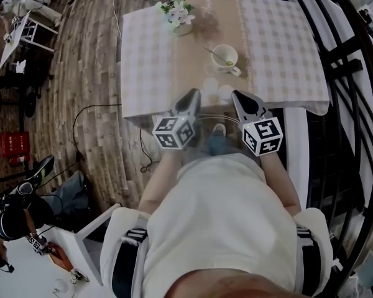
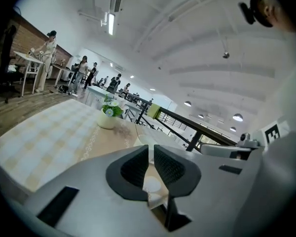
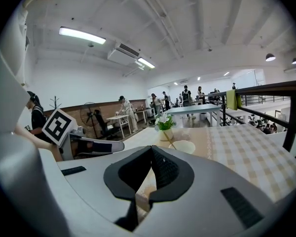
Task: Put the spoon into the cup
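Observation:
A white cup (image 1: 226, 57) stands on the tan runner of the checked table (image 1: 148, 54), and the spoon (image 1: 216, 54) leans inside it, handle up to the left. The right gripper view shows the cup (image 3: 185, 146) and the spoon (image 3: 171, 144) ahead. In the left gripper view the cup (image 2: 144, 139) peeks out just behind the jaws. My left gripper (image 1: 193, 94) hovers over the table's near edge, its jaws (image 2: 151, 150) a narrow gap apart with nothing between them. My right gripper (image 1: 239, 95) is beside it, jaws (image 3: 151, 150) touching at the tips, empty.
A small pot of flowers (image 1: 179, 15) stands at the table's far side, left of the cup. Two pale round patches (image 1: 217, 89) lie on the runner near the front edge. A dark railing (image 1: 339, 73) runs along the right. People work at distant tables (image 2: 44, 58).

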### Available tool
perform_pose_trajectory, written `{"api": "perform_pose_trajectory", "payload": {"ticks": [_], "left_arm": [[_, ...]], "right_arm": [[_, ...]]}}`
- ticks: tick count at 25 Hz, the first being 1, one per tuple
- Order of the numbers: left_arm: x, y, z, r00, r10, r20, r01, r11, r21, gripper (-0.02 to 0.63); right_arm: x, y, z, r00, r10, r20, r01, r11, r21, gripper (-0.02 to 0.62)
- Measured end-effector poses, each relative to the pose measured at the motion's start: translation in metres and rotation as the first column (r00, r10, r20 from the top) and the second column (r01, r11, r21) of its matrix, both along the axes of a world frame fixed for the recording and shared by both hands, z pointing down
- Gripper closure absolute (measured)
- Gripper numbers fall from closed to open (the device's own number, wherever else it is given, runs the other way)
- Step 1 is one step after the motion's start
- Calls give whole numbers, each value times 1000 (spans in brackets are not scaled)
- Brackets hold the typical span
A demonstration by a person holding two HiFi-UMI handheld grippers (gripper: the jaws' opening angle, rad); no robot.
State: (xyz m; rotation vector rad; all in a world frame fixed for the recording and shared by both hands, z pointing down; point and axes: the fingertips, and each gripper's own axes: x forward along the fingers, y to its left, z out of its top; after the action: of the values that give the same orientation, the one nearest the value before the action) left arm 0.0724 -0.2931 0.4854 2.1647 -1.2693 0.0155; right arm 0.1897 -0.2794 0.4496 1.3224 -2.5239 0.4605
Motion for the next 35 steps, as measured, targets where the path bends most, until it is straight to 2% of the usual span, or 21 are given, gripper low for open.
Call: {"api": "perform_pose_trajectory", "payload": {"ticks": [9, 19, 27, 35], "left_arm": [[-27, 69, -15, 998, -46, 36, 44, 997, 64, 594], [-26, 137, -28, 992, -29, 125, 15, 994, 109, 597], [-25, 170, -32, 994, -28, 104, 17, 994, 104, 598], [-29, 180, -36, 995, -45, 93, 35, 994, 103, 598]], "right_arm": [[-17, 70, 2, 1000, -5, -3, 5, 1000, 22, 594], [-29, 132, 0, 1000, -29, -7, 29, 999, 35, 594], [-30, 163, -1, 999, -40, -12, 40, 998, 44, 594], [-32, 173, 0, 999, -46, -14, 46, 998, 44, 595]]}}
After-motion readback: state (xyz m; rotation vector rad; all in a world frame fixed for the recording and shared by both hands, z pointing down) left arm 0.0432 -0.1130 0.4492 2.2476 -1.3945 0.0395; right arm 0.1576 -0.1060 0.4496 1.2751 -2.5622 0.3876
